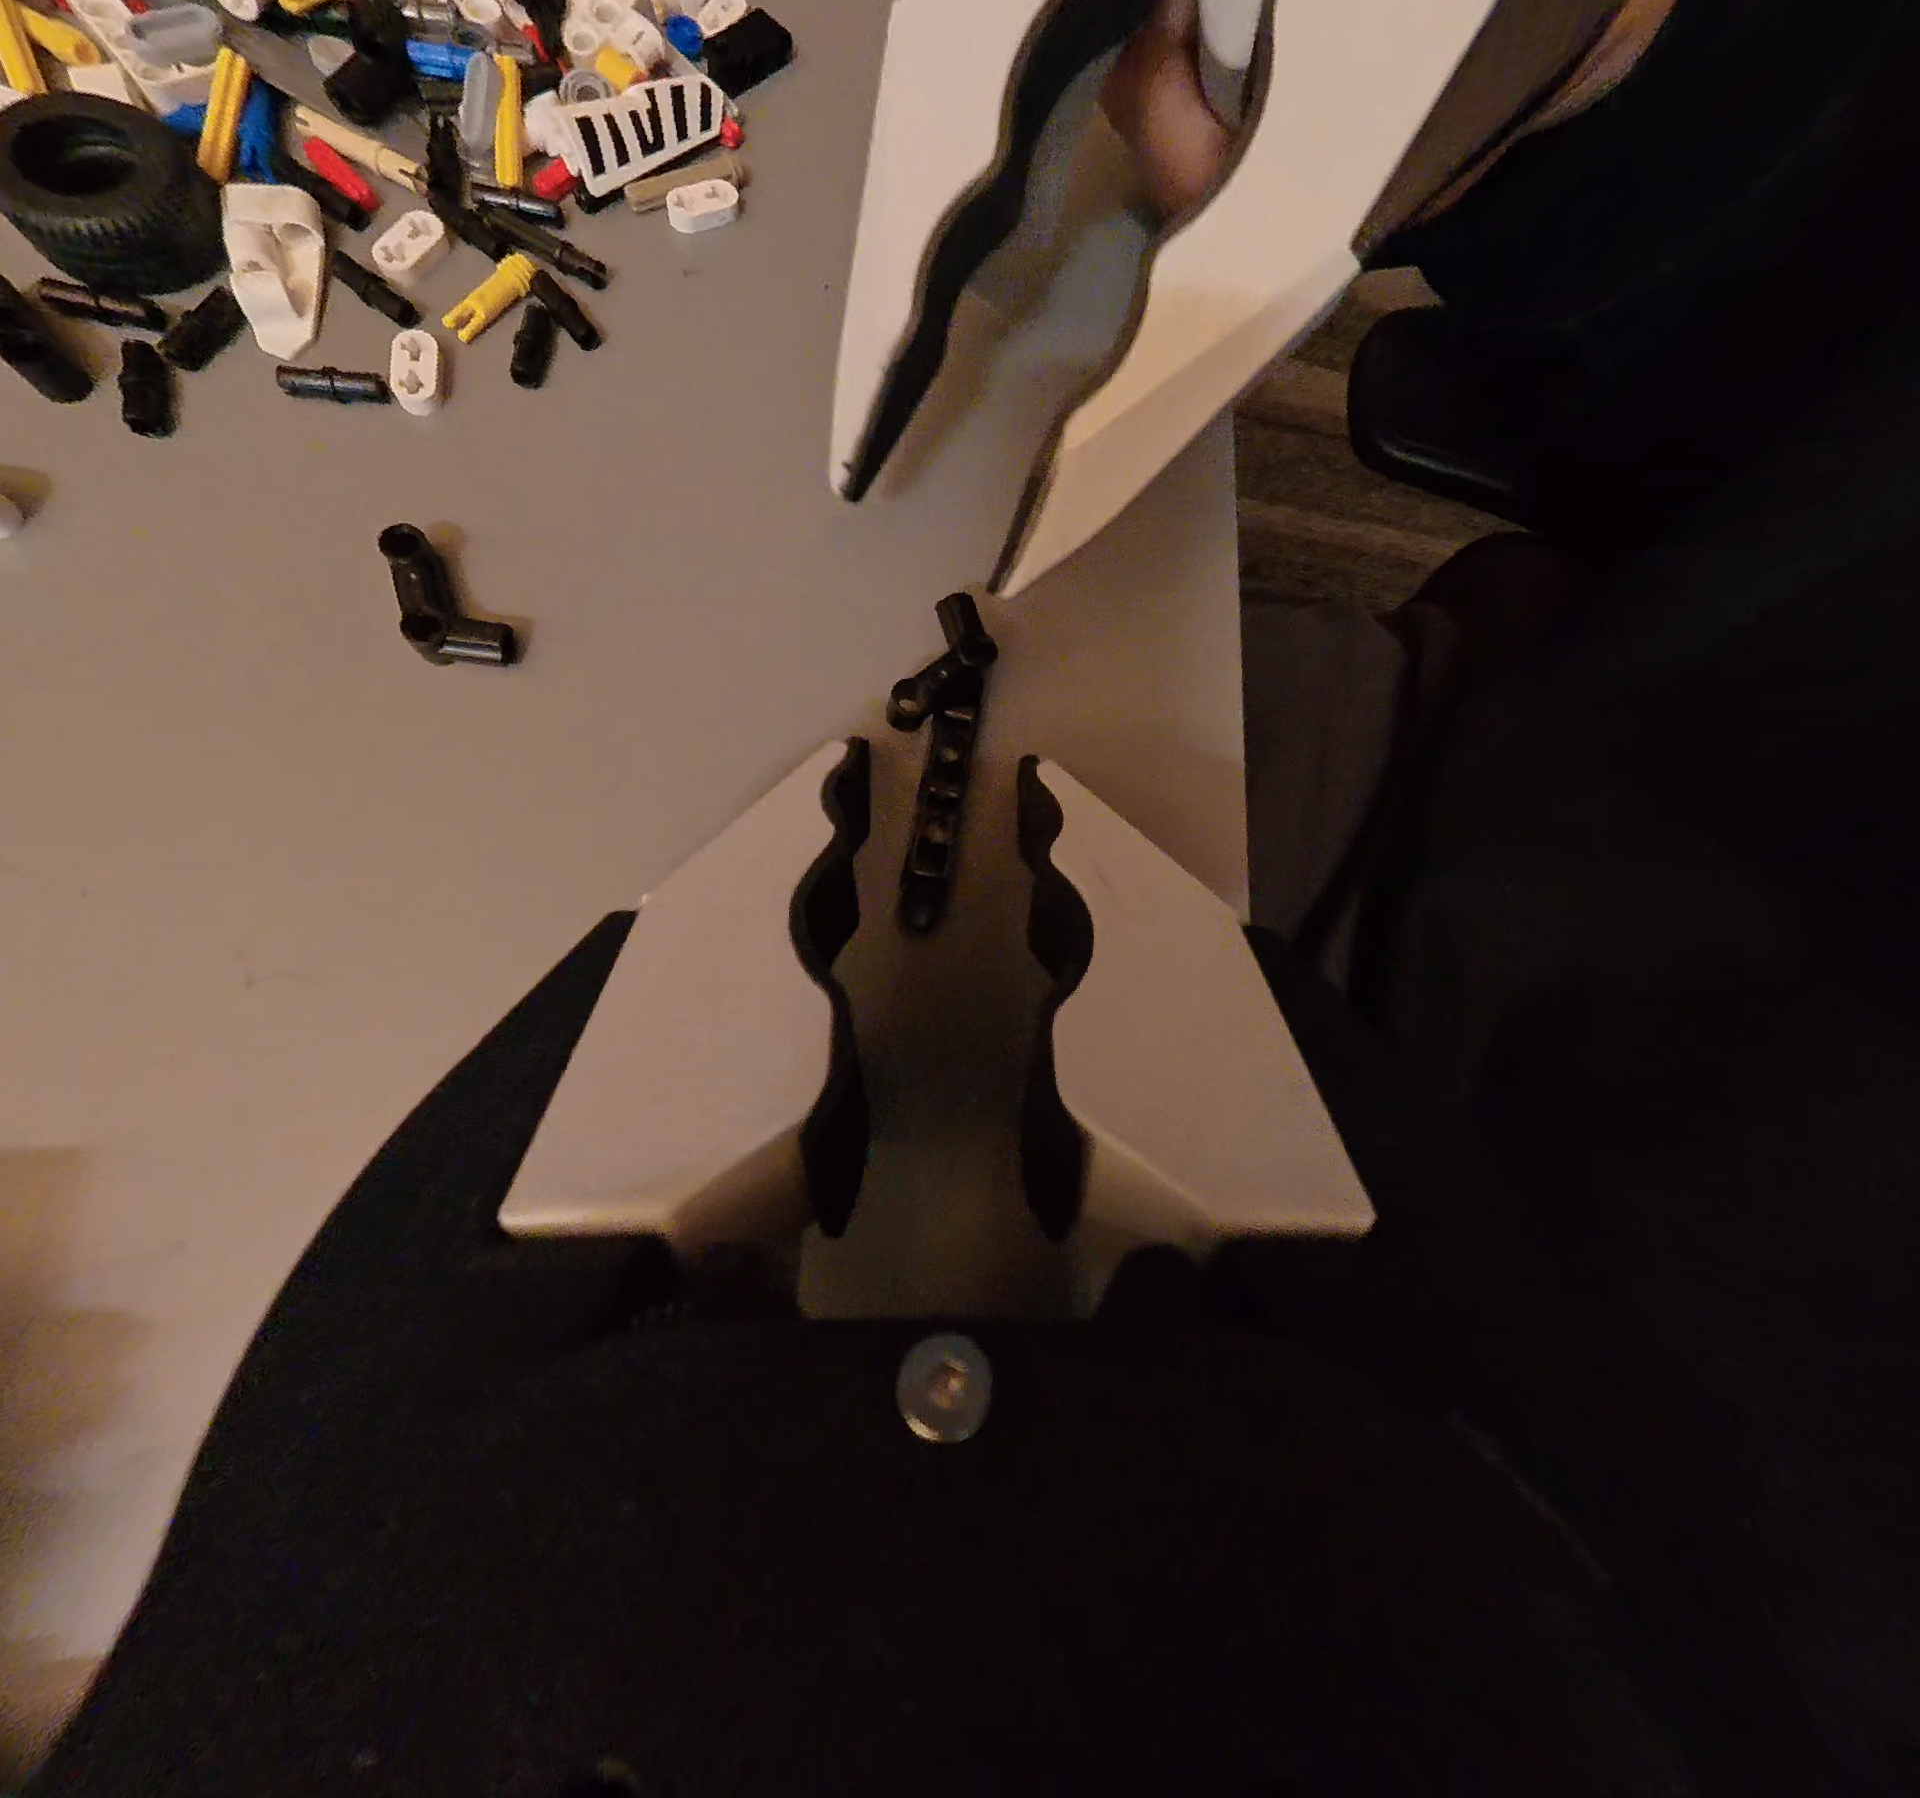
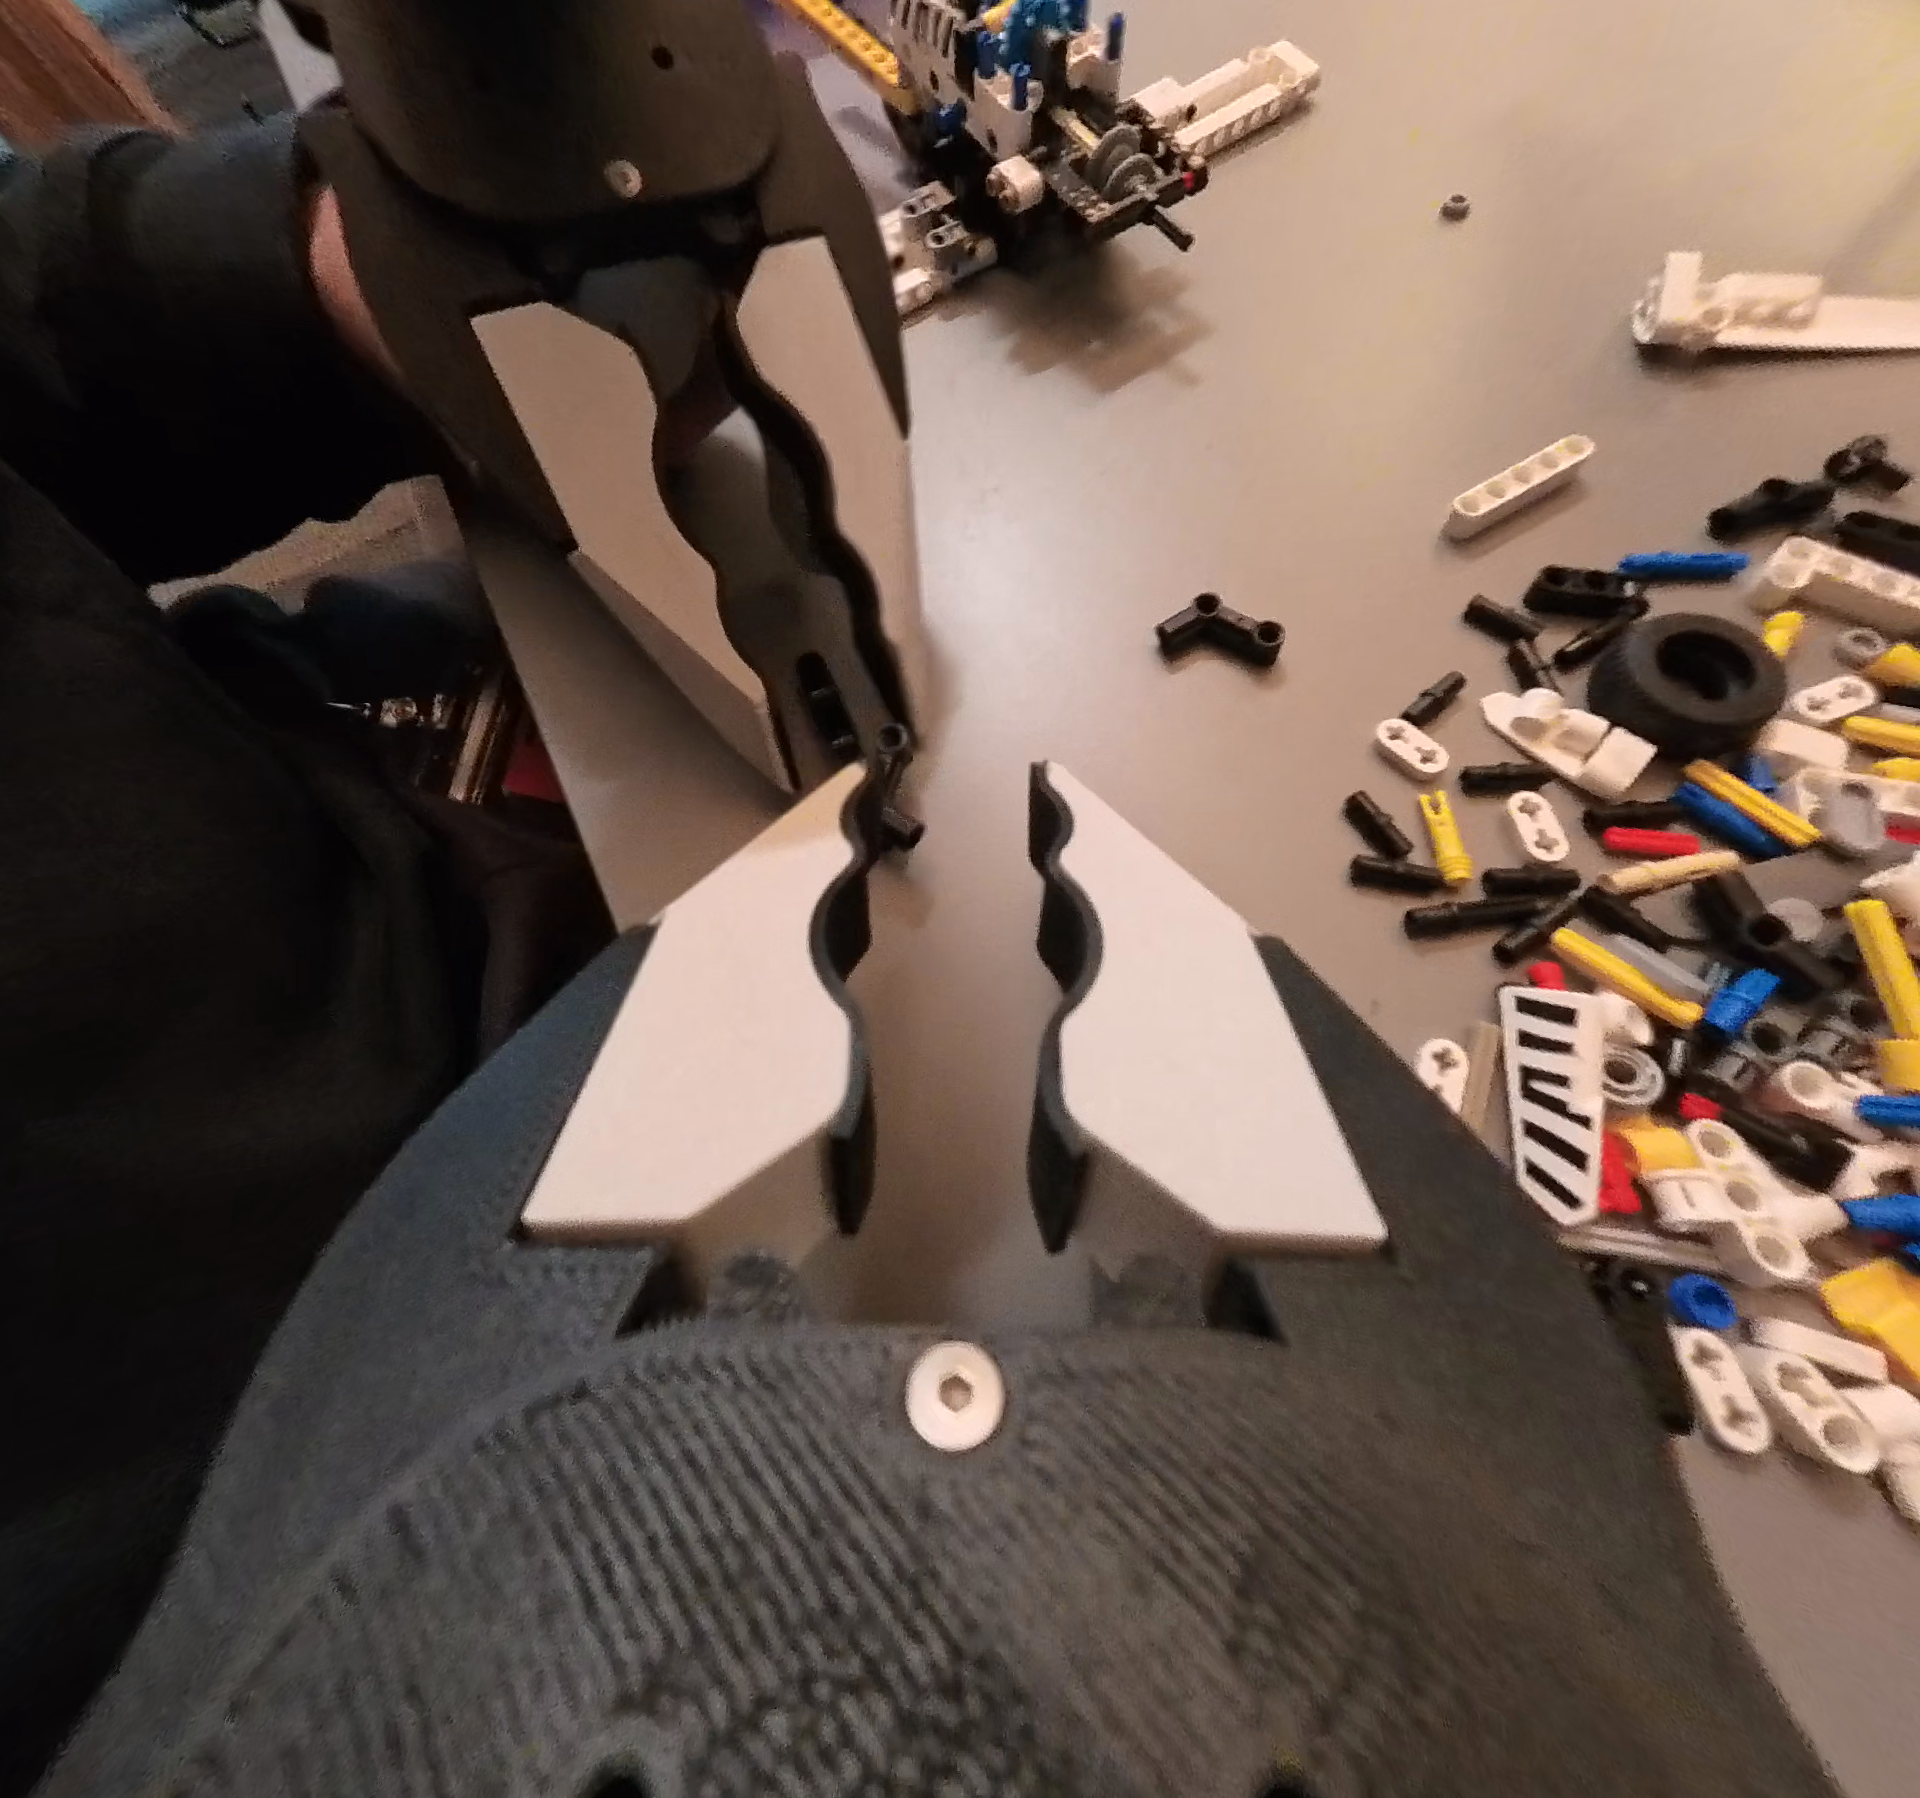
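A black beam (image 1: 940, 813) with a connector on its far end lies between the left gripper's (image 1: 940, 761) spread, untouching jaws, seemingly set there for fitting. Right gripper (image 2: 951, 782), also spread, hovers beside it; pile (image 1: 364, 86) far left.

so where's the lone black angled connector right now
The black angled connector lies alone on the grey table, between the pile of loose parts and the two hand-held grippers' fingertips.

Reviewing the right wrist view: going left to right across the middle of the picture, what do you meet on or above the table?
The other tongs with a black beam between them, then the small black connector at this view's own left fingertip, the lone black angled connector, the black tyre, and the mixed pile of parts.
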Motion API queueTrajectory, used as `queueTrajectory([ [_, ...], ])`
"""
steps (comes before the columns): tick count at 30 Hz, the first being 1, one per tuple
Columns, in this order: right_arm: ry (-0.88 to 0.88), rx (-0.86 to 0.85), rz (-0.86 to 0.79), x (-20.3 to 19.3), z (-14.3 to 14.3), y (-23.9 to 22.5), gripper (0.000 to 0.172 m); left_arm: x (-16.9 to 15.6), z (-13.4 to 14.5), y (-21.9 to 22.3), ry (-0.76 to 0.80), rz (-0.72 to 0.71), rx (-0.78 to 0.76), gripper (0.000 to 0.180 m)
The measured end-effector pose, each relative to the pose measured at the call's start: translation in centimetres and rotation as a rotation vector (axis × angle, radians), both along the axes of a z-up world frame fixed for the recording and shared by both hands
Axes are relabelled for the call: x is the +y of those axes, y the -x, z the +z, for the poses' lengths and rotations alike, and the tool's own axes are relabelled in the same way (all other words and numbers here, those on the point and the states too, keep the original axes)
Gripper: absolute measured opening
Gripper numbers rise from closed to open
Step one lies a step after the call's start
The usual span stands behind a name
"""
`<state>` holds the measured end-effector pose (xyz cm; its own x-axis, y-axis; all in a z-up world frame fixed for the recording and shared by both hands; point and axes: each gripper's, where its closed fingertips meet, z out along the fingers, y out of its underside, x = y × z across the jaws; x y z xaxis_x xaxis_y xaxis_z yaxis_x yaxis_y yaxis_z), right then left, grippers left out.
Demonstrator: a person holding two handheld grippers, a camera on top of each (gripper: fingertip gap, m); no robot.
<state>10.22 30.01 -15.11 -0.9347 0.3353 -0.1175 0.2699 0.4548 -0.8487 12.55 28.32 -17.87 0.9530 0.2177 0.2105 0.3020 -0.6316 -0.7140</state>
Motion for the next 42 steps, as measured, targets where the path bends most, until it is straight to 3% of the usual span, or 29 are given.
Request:
queueTrajectory([
  [4,-0.057,0.049,0.041,-0.4,-0.6,-1.1,0.025,0.2,-0.1,-0.1,0.009,-0.01,0.013,0.006],
  [8,-0.115,0.059,0.062,-1.0,-1.5,-1.5,0.023,0.4,-0.1,-0.2,0.01,-0.022,0.006,0.006],
  [11,-0.143,0.062,0.072,-1.2,-1.9,-1.5,0.008,0.4,-0.2,-0.2,0.014,-0.023,0.013,0.006],
  [23,-0.129,0.052,0.037,-1.2,-1.7,-1.3,0.005,0.5,-0.5,-0.2,0.063,-0.026,0.145,0.008],
  [26,-0.122,0.069,0.034,-1.2,-1.6,-1.2,0.004,0.3,-0.7,-0.4,0.065,-0.002,0.071,0.011],
  [27,-0.046,0.071,0.033,-1.5,-0.5,-1.3,0.005,0.4,-0.6,-0.5,0.049,0.0,0.045,0.011],
  [29,0.314,-0.022,-0.021,-1.4,5.8,-0.6,0.003,0.5,-0.7,-0.5,0.052,-0.002,0.055,0.012],
  [31,0.118,0.118,-0.177,1.1,4.7,2.7,0.005,0.4,-0.7,-0.5,0.064,-0.007,0.098,0.012],
  [33,0.078,0.12,-0.168,1.9,4.1,2.6,0.006,0.4,-0.7,-0.5,0.059,-0.002,0.082,0.012],
  [39,0.319,-0.1,-0.168,2.2,4.8,1.6,0.005,0.6,-0.4,0.4,0.045,0.04,0.055,0.009],
  [40,0.407,-0.153,-0.18,2.2,5.6,1.7,0.005,0.5,-0.3,0.5,0.043,0.05,0.038,0.014],
  [42,0.548,-0.248,-0.199,2.4,6.7,2.0,0.004,0.5,0.6,0.8,0.001,0.079,0.019,0.041],
])
